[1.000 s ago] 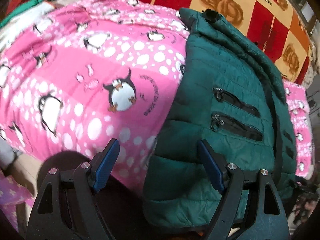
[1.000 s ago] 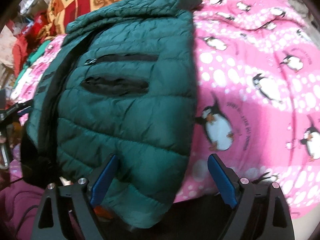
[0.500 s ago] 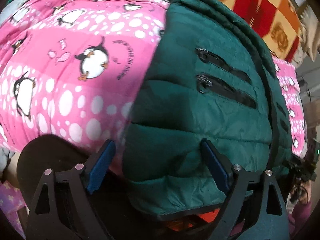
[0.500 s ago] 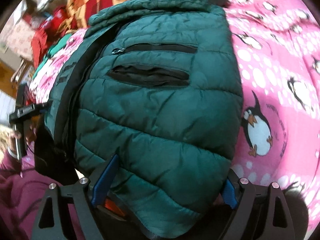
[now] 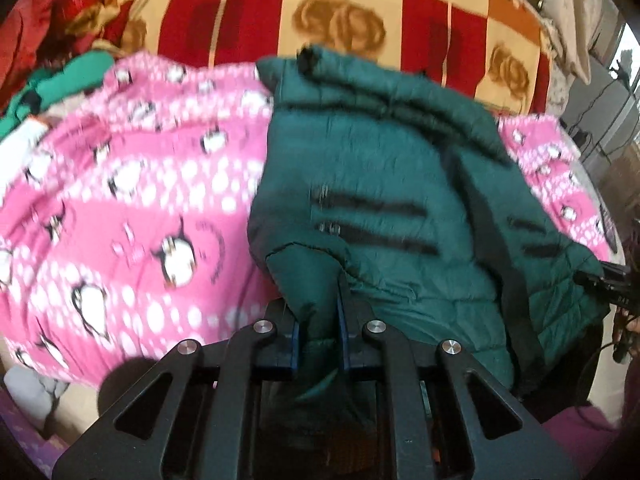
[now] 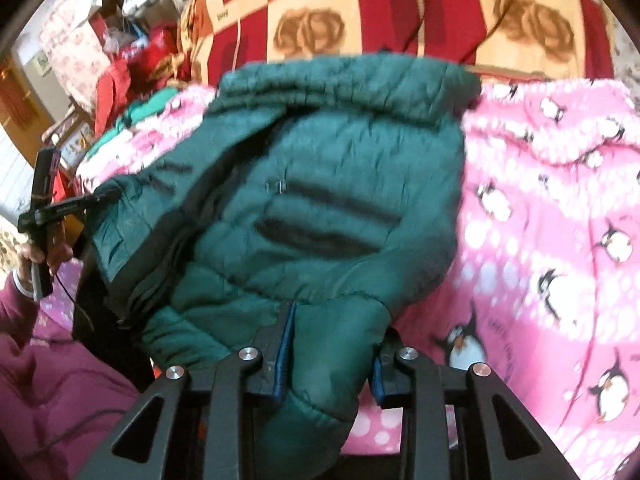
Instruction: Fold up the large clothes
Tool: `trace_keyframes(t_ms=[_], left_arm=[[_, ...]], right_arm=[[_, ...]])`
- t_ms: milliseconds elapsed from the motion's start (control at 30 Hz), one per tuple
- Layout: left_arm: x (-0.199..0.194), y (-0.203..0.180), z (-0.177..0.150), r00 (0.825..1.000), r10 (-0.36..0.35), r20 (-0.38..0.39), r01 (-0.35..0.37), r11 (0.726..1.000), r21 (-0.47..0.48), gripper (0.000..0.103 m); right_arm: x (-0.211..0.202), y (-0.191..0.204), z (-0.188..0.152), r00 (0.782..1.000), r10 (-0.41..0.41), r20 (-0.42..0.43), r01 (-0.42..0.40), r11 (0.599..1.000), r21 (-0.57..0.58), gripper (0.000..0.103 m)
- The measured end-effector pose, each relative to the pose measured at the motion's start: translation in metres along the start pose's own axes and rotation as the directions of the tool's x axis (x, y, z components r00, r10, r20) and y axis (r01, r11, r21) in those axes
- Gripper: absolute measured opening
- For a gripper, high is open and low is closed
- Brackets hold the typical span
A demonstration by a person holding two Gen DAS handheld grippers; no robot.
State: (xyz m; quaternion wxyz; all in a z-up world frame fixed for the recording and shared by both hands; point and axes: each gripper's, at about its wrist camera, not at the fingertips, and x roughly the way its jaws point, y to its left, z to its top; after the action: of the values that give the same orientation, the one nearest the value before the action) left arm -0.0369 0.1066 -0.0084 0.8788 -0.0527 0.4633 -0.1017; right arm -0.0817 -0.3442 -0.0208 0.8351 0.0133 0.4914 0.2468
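Note:
A dark green quilted puffer jacket (image 5: 384, 184) lies on a pink penguin-print blanket (image 5: 120, 208); it also shows in the right wrist view (image 6: 328, 184). Two black zip pockets face up. My left gripper (image 5: 318, 332) is shut on the jacket's near hem at its left corner and lifts a fold of it. My right gripper (image 6: 328, 356) is shut on the near hem at the other corner, with padded fabric bunched between its blue pads (image 6: 282, 360). The left gripper also shows at the left edge of the right wrist view (image 6: 44, 208).
A red, orange and cream checked blanket (image 5: 340, 20) with rose prints lies behind the jacket. Green and red clothes (image 5: 60, 80) are piled at the far left. The pink blanket (image 6: 560, 240) spreads to the right in the right wrist view.
Both grippers were open around the jacket's near hem; both have now closed on it and raised it, so the hem folds up towards the pockets.

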Motion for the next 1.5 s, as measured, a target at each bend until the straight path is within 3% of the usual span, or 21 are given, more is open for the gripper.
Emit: trace_keyframes(t_ms=[167, 333, 733, 1033, 1500], left_arm=[[-0.020, -0.001, 0.026, 0.995, -0.019, 0.097, 0.021, 1.000, -0.012, 0.013], [-0.022, -0.006, 0.061, 0.984, 0.005, 0.176, 0.001, 0.999, -0.032, 0.013], [0.006, -0.005, 0.129, 0.965, 0.083, 0.250, -0.052, 0.990, -0.131, 0.013], [0.046, 0.010, 0.174, 0.954, 0.168, 0.249, -0.117, 0.971, -0.207, 0.013], [0.099, 0.010, 0.227, 0.944, 0.246, 0.221, -0.194, 0.953, -0.235, 0.013]], right_arm=[[-0.021, -0.008, 0.027, 0.994, 0.023, 0.105, -0.028, 0.999, 0.044, 0.029], [-0.028, -0.015, 0.064, 0.981, -0.020, 0.193, 0.007, 0.998, 0.070, 0.029], [-0.014, -0.050, 0.140, 0.937, -0.147, 0.316, 0.089, 0.977, 0.191, 0.029], [0.010, -0.083, 0.185, 0.914, -0.233, 0.332, 0.144, 0.951, 0.272, 0.029], [0.054, -0.116, 0.238, 0.916, -0.283, 0.284, 0.193, 0.932, 0.307, 0.029]])
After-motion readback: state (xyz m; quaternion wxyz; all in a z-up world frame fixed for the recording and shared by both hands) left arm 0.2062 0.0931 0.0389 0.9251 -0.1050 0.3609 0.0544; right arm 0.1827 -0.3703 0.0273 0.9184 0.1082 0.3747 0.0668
